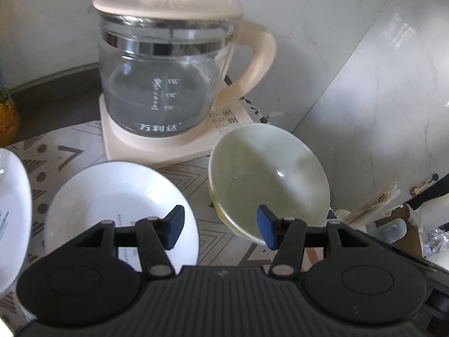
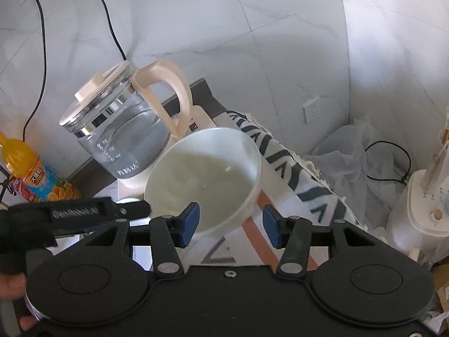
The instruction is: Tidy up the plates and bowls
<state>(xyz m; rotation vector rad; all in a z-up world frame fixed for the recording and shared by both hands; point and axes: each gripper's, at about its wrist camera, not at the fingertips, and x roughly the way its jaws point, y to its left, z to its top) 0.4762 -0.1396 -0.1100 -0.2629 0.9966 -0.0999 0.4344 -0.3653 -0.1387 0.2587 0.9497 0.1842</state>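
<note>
A pale green-white bowl (image 1: 266,177) sits tilted on the patterned tablecloth at the right, in front of the kettle; it also shows in the right wrist view (image 2: 204,174). A white plate (image 1: 112,205) lies to its left, and the edge of another white plate (image 1: 11,219) shows at the far left. My left gripper (image 1: 220,226) is open, its right pad at the bowl's near rim, its left pad over the plate. My right gripper (image 2: 231,224) is open, just short of the bowl's near rim. The left gripper's finger (image 2: 84,213) shows at the left in the right wrist view.
A glass kettle (image 1: 168,84) with a cream lid and handle stands on its cream base (image 1: 157,146) behind the dishes. An orange drink bottle (image 2: 31,174) stands at the left by the wall. The table edge (image 2: 308,168) drops off to the right, with bags and a white appliance (image 2: 421,205) below.
</note>
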